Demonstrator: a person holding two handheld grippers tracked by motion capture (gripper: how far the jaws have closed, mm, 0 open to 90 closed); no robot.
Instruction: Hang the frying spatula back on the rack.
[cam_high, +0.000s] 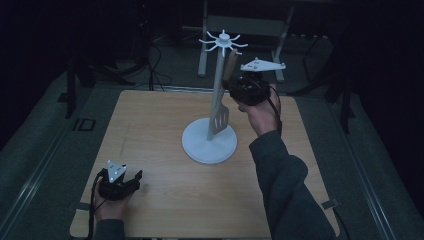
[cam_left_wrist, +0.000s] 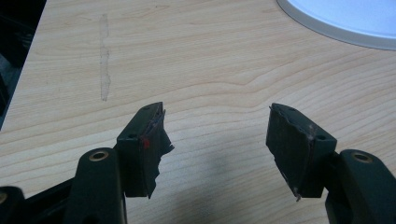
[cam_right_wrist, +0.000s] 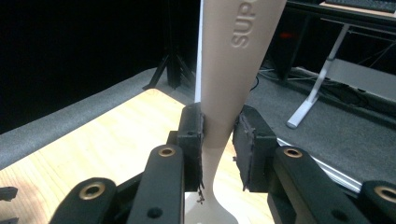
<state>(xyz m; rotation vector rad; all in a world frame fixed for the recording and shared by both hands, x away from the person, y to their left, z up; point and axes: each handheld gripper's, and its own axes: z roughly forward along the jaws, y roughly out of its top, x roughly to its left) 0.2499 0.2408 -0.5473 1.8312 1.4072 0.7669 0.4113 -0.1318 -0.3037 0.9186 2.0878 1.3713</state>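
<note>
**Two grippers, one spatula, one hook stand**

Item 1: right gripper (cam_high: 239, 86), upper centre-right of the high view, raised off the bench (cam_high: 150, 130). Its fingers (cam_right_wrist: 192, 140) are clamped on the handle of a beige spatula (cam_high: 223, 107), which hangs blade-down just beside the pole of the white stand (cam_high: 210, 142). The upright hold probably serves the hook ring at the stand's top, either to hang the handle there or lift it off; which of the two cannot be told.

Item 2: left gripper (cam_high: 120, 184), lower left of the high view, low over bare wood, well apart from the stand. Fingers (cam_left_wrist: 144, 147) apart, nothing between them; likely parked out of the way.

Hidden or unclear: the handle's end and any hanging hole sit behind the right gripper in the high view and are cut off at the top of the right gripper view, where raised lettering reads "SUP" before the edge. Contact between handle and hook cannot be made out. Surroundings are dark.
</note>
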